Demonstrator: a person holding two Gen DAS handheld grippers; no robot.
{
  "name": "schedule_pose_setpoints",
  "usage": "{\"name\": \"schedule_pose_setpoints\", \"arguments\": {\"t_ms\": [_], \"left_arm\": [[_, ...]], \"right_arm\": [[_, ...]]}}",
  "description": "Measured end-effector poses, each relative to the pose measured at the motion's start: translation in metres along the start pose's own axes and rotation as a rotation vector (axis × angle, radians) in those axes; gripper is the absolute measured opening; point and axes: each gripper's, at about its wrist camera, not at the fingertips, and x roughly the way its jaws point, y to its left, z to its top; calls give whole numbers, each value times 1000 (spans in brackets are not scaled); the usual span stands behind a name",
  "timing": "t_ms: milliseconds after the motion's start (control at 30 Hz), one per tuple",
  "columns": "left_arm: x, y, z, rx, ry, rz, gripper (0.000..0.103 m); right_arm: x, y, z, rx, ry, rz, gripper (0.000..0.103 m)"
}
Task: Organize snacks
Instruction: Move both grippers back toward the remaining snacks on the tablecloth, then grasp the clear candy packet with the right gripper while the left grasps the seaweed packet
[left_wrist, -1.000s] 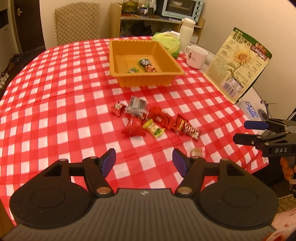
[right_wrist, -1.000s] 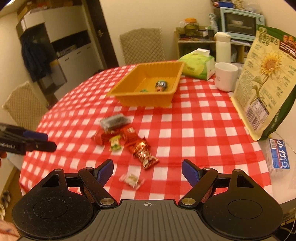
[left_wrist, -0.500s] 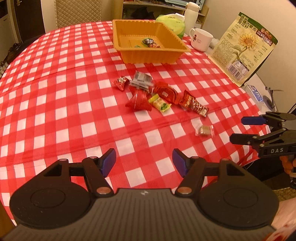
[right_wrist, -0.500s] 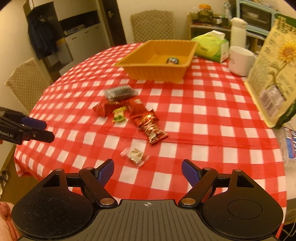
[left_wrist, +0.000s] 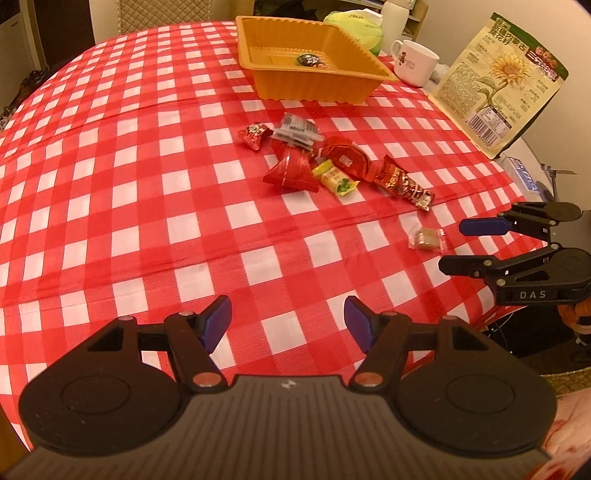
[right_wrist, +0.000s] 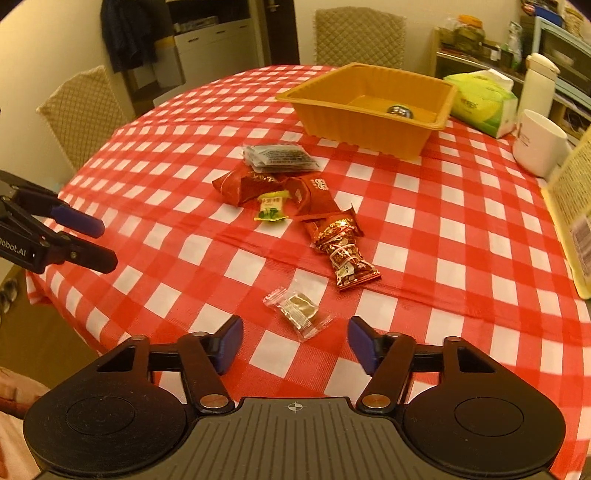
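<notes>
Here: checked surface (right_wrist: 461, 229). Orange tray (right_wrist: 365, 125), far side, one dark candy inside. Loose snack pile (right_wrist: 291, 192), centre, well short of tray. Clear-wrapped candy (right_wrist: 299, 308), apart, just ahead of right gripper (right_wrist: 295, 341); its fingers just closing, spread, nothing between. Left gripper (left_wrist: 288, 325), fingers released, empty.

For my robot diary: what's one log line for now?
right gripper: open, closing, nearing clear-wrapped candy | left gripper: open, empty | orange tray: one snack visible
</notes>
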Motion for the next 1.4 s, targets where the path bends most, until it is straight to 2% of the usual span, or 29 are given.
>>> {"name": "schedule_pose_setpoints", "arguments": {"t_ms": [233,433,633,900,1133,1400], "left_arm": [[3,8,0,-13,8,10,65],[5,10,4,-8,9,11,65],[8,13,8,-1,10,11,65],[12,18,13,-1,12,8,65],[14,17,26,19,-1,-6,65],[18,12,62,78,-49,-33,64]], "right_arm": [[10,0,5,-86,8,-4,51],[21,9,7,-229,13,-8,42],[34,5,9,-258,34,12,39],[35,4,12,-220,47,59,21],[31,3,16,-113,26,63,20],[8,-25,36,135,-68,30,20]]}}
